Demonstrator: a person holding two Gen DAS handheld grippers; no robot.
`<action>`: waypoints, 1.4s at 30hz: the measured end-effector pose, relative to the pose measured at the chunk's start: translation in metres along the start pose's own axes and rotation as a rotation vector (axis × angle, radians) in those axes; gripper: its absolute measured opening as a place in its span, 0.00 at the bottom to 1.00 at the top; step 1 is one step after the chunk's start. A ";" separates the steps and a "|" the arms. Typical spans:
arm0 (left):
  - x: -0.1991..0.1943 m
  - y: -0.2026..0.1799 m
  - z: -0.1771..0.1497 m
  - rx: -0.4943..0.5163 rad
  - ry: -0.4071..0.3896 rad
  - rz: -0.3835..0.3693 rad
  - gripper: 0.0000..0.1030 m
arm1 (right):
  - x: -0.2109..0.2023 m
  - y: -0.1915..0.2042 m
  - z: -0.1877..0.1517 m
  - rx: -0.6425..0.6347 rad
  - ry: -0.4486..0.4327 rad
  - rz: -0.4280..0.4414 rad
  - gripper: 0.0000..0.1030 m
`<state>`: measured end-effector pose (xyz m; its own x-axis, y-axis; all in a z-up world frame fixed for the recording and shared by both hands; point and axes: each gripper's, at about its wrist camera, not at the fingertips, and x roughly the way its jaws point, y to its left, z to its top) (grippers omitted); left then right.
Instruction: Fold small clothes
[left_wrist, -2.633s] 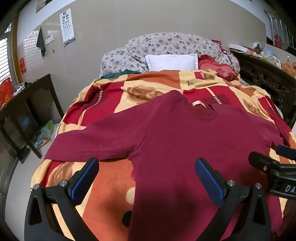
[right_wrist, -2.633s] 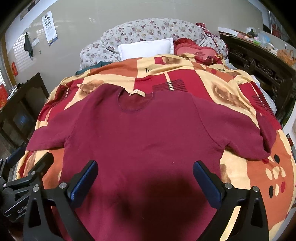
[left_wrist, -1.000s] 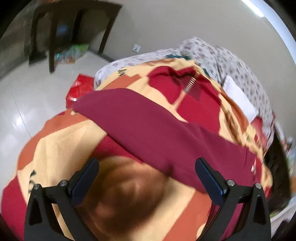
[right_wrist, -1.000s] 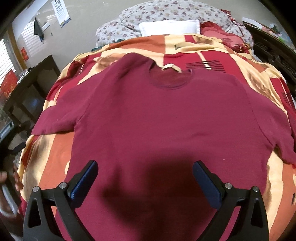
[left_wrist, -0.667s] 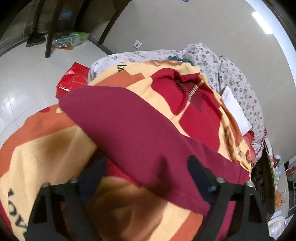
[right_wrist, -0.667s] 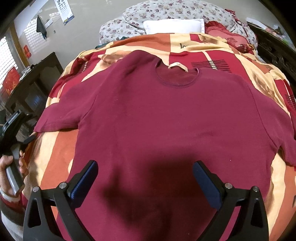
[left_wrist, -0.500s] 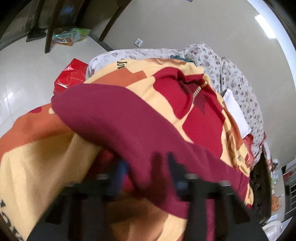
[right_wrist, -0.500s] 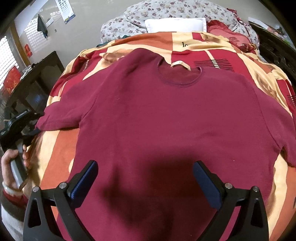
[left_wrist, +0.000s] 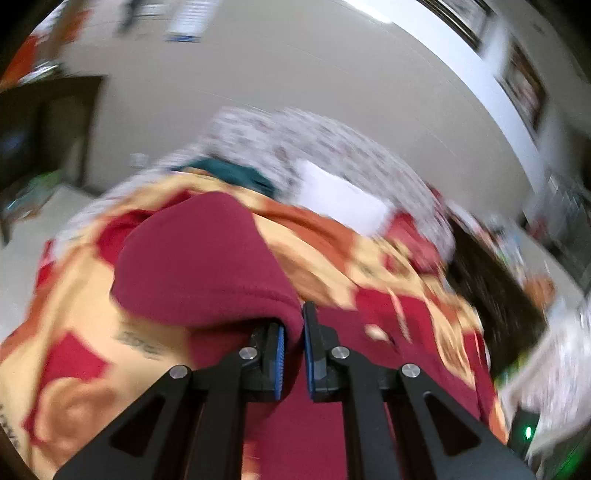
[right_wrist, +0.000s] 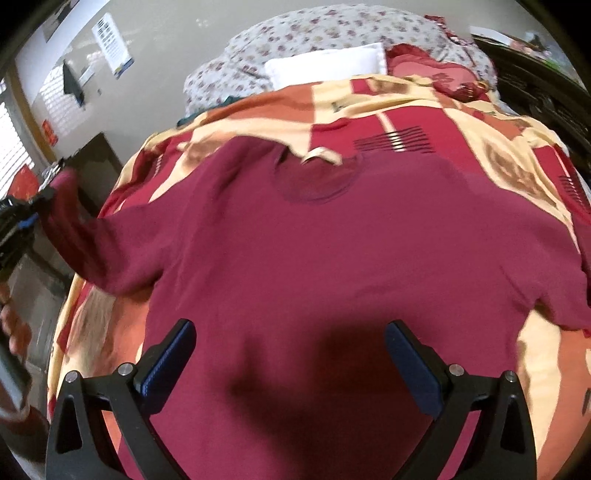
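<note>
Left tool (left_wrist: 291, 332) pinching sleeve (left_wrist: 207, 258), lifting it at left of shirt (right_wrist: 351, 258) body; fold running inward toward collar (right_wrist: 317, 181); right tool (right_wrist: 291, 354) gaping, empty, hovering over hem

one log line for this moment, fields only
left gripper: shut on sleeve | right gripper: open over shirt | blanket

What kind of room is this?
Most likely a home bedroom: a bed under a red and yellow blanket, a white pillow at its head, and a maroon top spread out for folding.
</note>
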<state>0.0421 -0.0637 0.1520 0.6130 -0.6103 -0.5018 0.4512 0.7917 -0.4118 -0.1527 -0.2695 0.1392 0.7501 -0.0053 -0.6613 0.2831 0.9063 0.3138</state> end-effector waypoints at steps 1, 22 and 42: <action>0.009 -0.015 -0.007 0.031 0.025 -0.020 0.08 | -0.002 -0.004 0.002 0.008 -0.004 -0.004 1.00; 0.026 -0.013 -0.085 0.223 0.144 0.160 0.87 | -0.010 -0.042 0.033 -0.003 -0.040 -0.046 1.00; 0.063 0.046 -0.085 0.080 0.198 0.259 0.87 | 0.108 0.068 0.114 -0.260 -0.040 0.016 0.24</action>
<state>0.0463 -0.0678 0.0370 0.5798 -0.3756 -0.7230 0.3512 0.9159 -0.1942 0.0160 -0.2562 0.1666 0.7780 -0.0021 -0.6282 0.1117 0.9845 0.1350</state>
